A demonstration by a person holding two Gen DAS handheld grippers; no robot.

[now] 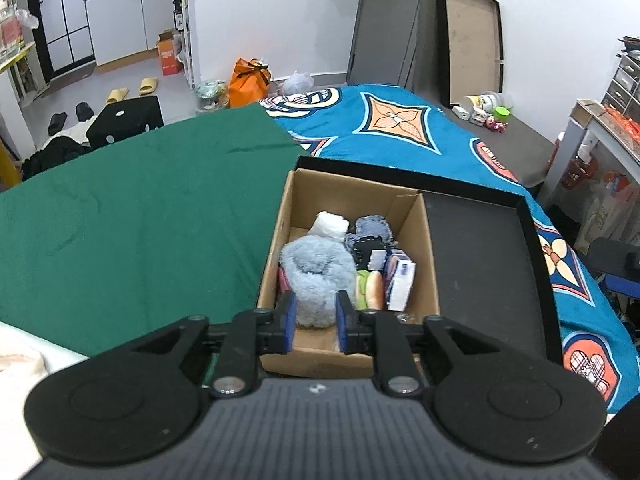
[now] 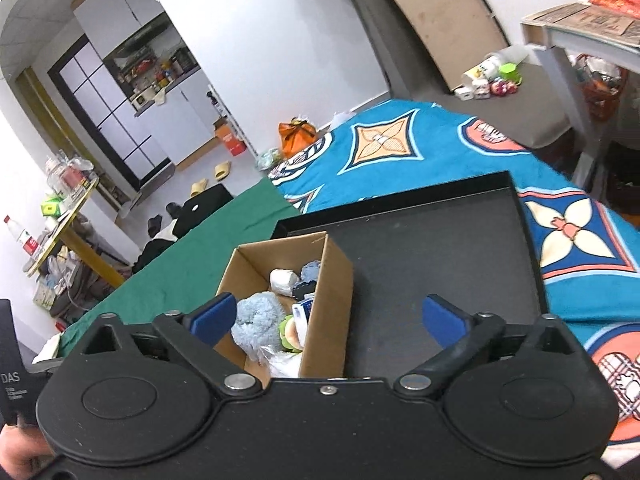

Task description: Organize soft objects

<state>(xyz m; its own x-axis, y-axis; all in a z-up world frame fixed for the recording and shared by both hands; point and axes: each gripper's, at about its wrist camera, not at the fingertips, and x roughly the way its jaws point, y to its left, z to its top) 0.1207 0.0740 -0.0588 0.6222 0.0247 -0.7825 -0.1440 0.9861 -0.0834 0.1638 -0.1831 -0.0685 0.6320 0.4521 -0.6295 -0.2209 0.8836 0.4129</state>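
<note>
Both grippers hang over a filled box — neither holds anything.

The left gripper (image 1: 316,322) has its pads a little apart above the blue plush (image 1: 316,276), not pressing it; the right gripper (image 2: 326,320) gapes wide, nothing between its pads. The plush lies in the cardboard box (image 1: 430,280) beside a burger toy (image 1: 370,290), a small carton (image 1: 400,280) and a white bundle (image 1: 330,224) — the box stands in a black tray (image 1: 536,248) on a green cloth (image 1: 140,220) and blue blanket (image 1: 400,128).

Cardboard box (image 1: 416,240), open-topped, just ahead of the left gripper (image 1: 316,322) — packed. Fluffy blue plush (image 1: 316,276) nearest its fingertips; white roll (image 1: 330,224), dark cloth (image 1: 368,240), burger toy (image 1: 370,290), tissue pack (image 1: 400,280) beyond.
</note>
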